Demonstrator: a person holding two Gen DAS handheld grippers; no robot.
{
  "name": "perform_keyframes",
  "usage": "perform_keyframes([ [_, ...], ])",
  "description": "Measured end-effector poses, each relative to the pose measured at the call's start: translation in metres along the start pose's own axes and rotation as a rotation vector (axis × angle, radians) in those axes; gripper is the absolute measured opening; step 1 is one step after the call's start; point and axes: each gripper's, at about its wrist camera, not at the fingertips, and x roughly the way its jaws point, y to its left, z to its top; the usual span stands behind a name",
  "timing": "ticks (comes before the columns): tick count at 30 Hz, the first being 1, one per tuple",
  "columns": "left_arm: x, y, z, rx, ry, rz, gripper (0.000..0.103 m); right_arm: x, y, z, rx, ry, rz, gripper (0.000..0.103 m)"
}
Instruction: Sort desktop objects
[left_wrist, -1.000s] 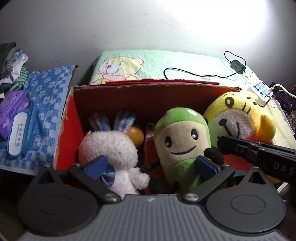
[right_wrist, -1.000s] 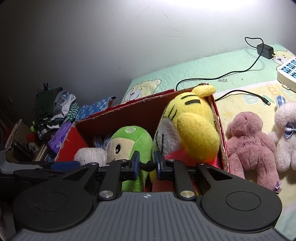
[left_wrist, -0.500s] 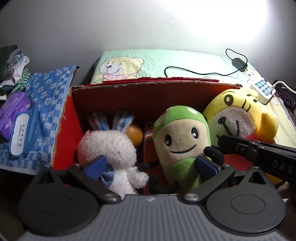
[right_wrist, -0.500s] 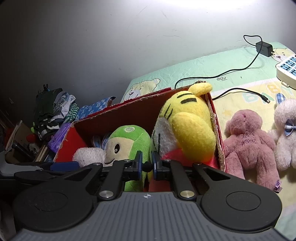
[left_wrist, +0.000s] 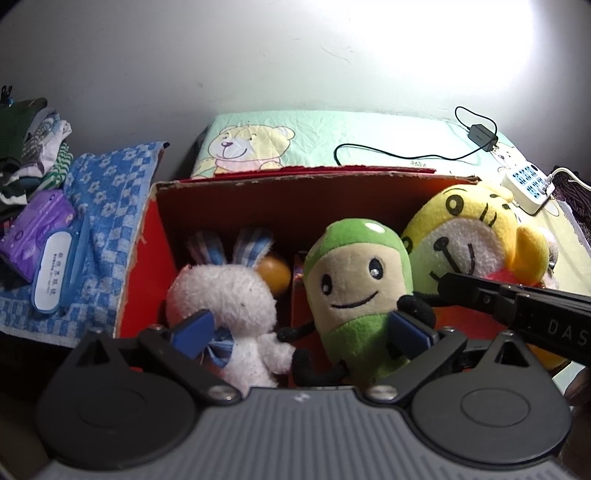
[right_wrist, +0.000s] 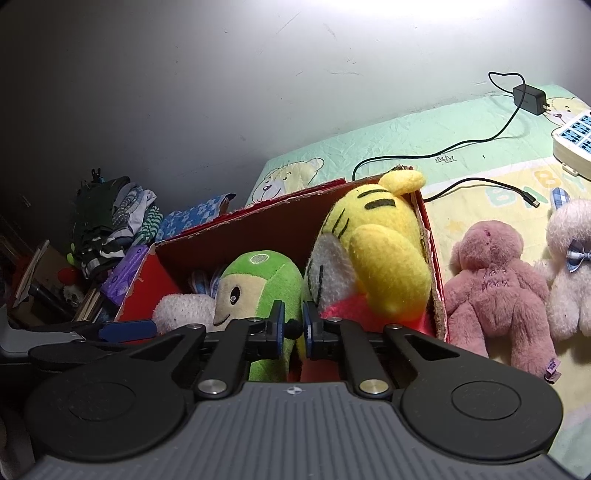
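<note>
In the red box (left_wrist: 221, 206), three plush toys (left_wrist: 358, 280).

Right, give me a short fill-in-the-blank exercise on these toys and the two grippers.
1. The green toy sits inside the red ____.
2. The right gripper is shut on the green toy's black ____.
3. The pink bear lies ____ the box.
4. The left gripper's jaws are ____.

Missing words: box; arm; outside; open
</note>
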Motion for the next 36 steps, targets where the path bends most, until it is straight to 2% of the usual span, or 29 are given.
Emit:
perform_keyframes([
  [18, -0.021, -0.013, -0.005, 0.049, -0.055, 0.055, 0.101, -0.022, 0.001, -0.005, 0.020, -0.054, 0.002, 0.022],
  [36, -0.039, -0.020, -0.015, 0.031, -0.013, 0.158, 0.102, -0.053, 0.015, -0.018, -0.026, -0.102, -0.015, 0.030],
])
